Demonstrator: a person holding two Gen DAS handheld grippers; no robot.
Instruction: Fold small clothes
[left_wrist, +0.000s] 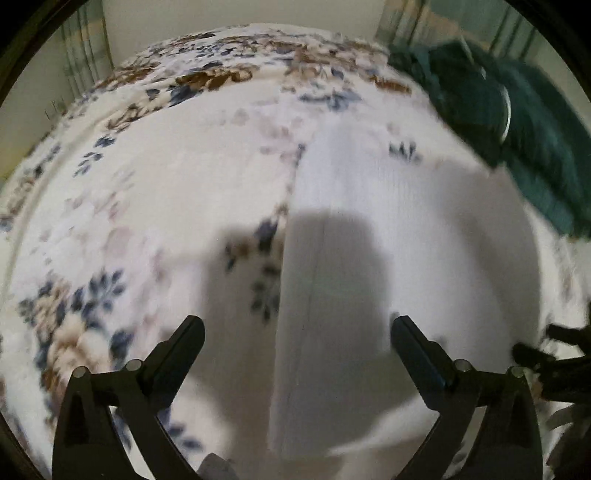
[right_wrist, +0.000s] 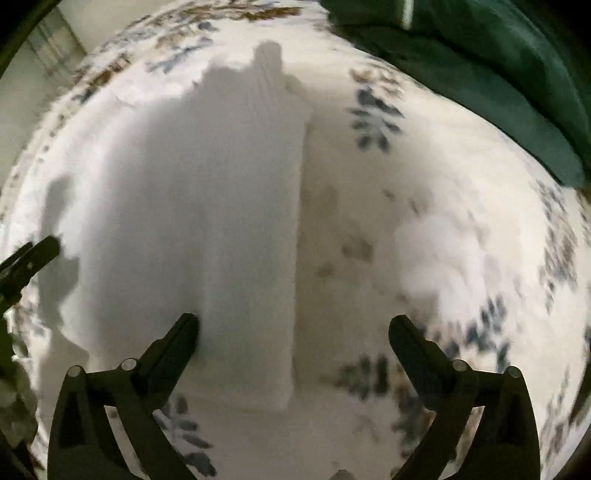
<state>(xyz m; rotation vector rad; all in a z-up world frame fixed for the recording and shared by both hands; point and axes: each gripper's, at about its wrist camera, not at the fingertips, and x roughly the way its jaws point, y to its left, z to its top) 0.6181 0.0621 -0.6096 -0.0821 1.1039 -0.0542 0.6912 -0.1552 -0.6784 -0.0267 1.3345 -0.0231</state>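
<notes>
**Both grippers open above a white garment on the floral cover**

The left gripper (left_wrist: 297, 328) hangs over the white garment (left_wrist: 369, 229) with its jaws spread wide and nothing between them. The garment's long straight edge runs forward from between the fingers, so the cloth lies ahead and under its right finger, while the floral bedspread (left_wrist: 147, 192) shows under its left finger. A dark green cloth (left_wrist: 498, 103) is bunched far ahead and to the right of this gripper, apart from the white garment.

The right gripper (right_wrist: 293, 325) is likewise wide open and holds nothing. Ahead of it the white garment (right_wrist: 221, 206) lies flat, reaching forward from its left finger, with its straight edge running between the two fingers. The bedspread (right_wrist: 424, 236) lies bare under its right finger. The green cloth (right_wrist: 480, 62) lies far ahead to the right. Both views are blurred.
</notes>
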